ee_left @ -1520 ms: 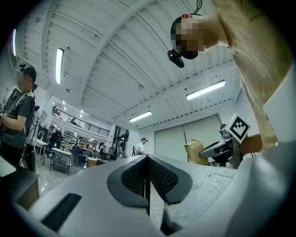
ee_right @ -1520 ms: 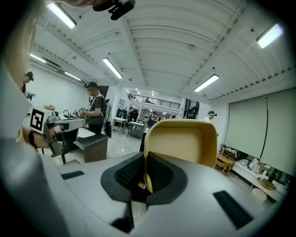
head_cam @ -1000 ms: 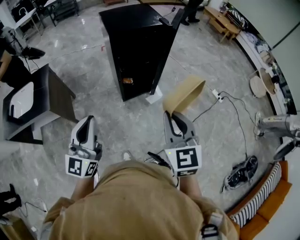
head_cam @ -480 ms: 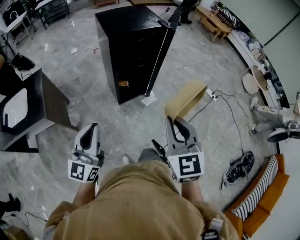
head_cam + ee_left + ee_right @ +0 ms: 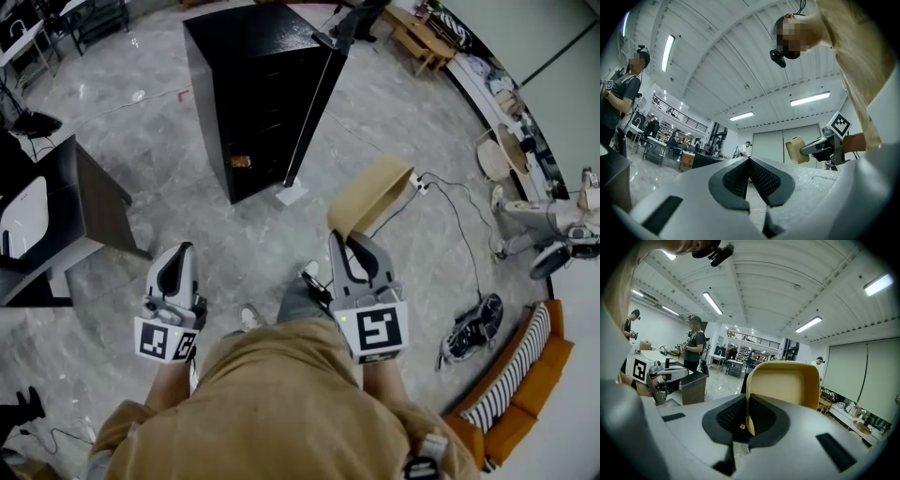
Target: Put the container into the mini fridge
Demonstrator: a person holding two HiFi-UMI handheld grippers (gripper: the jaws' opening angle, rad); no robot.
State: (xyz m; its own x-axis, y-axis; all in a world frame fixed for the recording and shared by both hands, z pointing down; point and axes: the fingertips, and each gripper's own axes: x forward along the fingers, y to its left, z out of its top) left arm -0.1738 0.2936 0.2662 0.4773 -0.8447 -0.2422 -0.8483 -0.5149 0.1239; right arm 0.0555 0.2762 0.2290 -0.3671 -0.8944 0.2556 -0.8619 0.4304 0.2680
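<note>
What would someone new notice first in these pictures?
The tan container stands out at centre right of the head view, pinched by its edge in the shut jaws of the right gripper. Ahead stands the black mini fridge, open. The left gripper is shut and empty.

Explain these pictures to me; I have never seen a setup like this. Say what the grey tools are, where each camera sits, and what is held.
There is no robot: a person holds a grey two-jaw hand tool, a gripper, in each hand. The downward picture comes from a camera on the person's head. The other two come from cameras riding on each gripper, looking along its jaws. The left gripper has its jaws together, with nothing between them. The right gripper is clamped on the wall of a tan open-topped container. Ahead, on the grey marbled floor, stands a black mini fridge with its door open.
</note>
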